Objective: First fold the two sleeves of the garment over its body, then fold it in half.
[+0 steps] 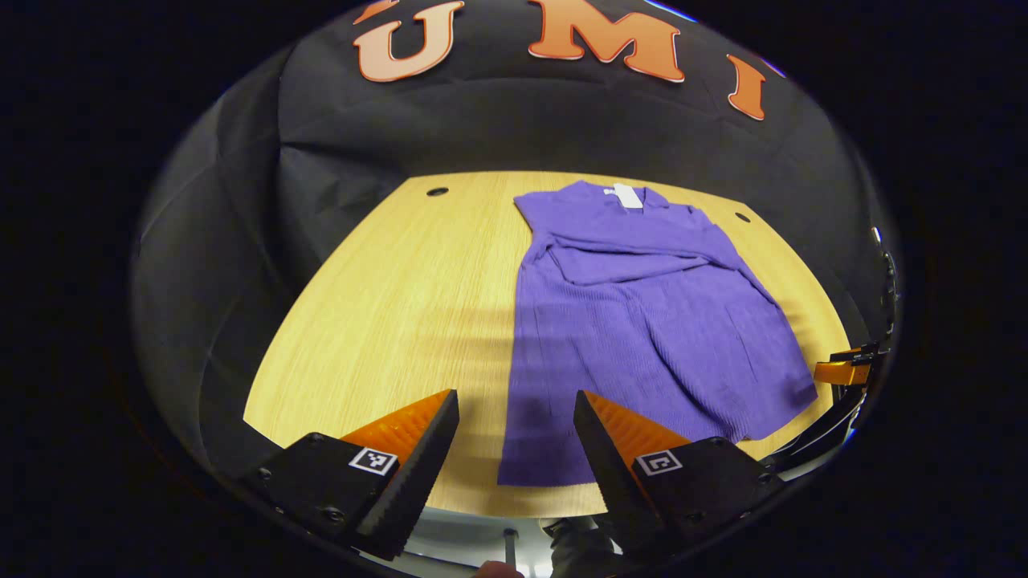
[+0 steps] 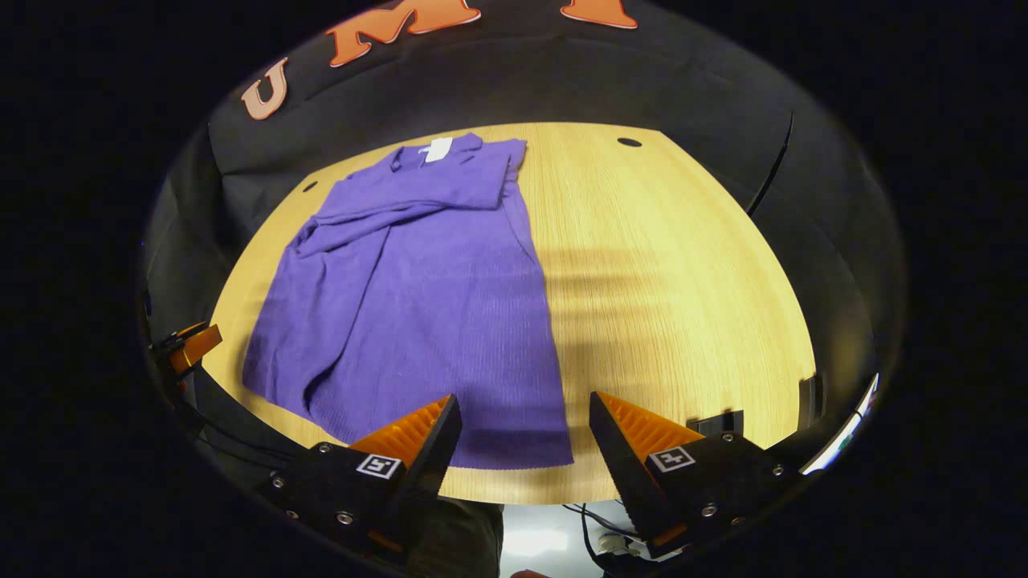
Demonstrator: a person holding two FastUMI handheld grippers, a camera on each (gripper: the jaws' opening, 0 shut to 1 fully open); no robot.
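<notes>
While both sleeves are already lying folded across the chest, I am hanging back over the near edge of the wooden desk point(image 1: 385, 321), the biggest thing before me, pale and bare on either side of the cloth. On it the purple knit sweater point(image 1: 642, 321) is lying flat, collar and white neck tag point(image 1: 628, 195) toward the far wall, hem toward me and close to the desk's near edge. In the right gripper view the same sweater point(image 2: 418, 305) is sitting left of centre, with a long ridge running down its body and the hem corner on that side puckering.

I am holding my left tongs point(image 1: 516, 437) wide apart and gripping nothing, above the hem's left corner. My right tongs point(image 2: 520, 441) are gaping the same way, empty, above the hem's right corner. I judge the half fold to be the step left: pinch both hem corners and carry them up to the shoulders.

What is worrying me is the knit itself. It is looking soft and limp, so if I am nipping just the top layer, the back panel could be dragging behind and bunching. If one side is travelling faster, the fold line could skew. Lifting too high could be flicking the tucked sleeves point(image 1: 634, 257) loose, and that ridge could be getting pressed in as a crease.
</notes>
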